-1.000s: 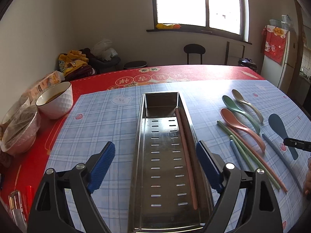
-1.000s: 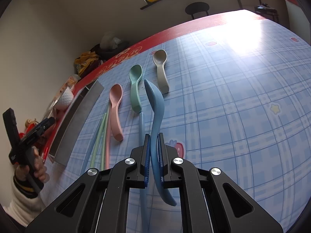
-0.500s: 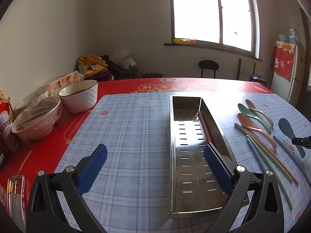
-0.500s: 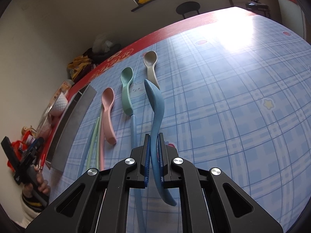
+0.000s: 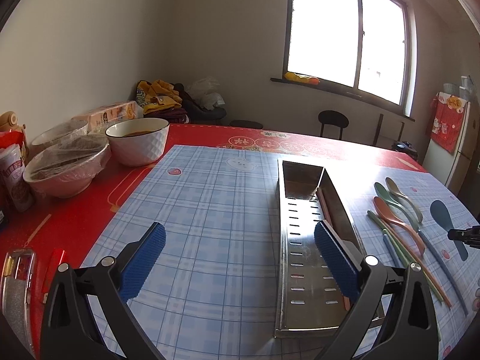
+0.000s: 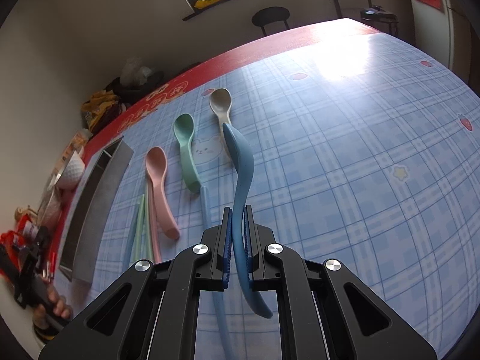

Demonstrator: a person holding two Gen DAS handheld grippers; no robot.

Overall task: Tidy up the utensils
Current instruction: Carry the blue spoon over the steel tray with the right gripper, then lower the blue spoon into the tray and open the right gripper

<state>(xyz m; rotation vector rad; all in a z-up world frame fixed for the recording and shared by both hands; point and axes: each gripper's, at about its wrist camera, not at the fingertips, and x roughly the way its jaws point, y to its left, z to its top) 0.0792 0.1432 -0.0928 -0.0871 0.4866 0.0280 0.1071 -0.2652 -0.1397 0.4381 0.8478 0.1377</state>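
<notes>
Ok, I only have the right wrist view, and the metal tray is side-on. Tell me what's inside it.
Observer: One pink chopstick lies inside the tray, against the wall nearest the spoons.
Operator: Now report the left claw.
Observer: The left claw is wide open. Its jaws have just been opening, and nothing is between them.
Operator: Check that white bowl past the tray.
Observer: The bowl holds brown liquid.
</notes>
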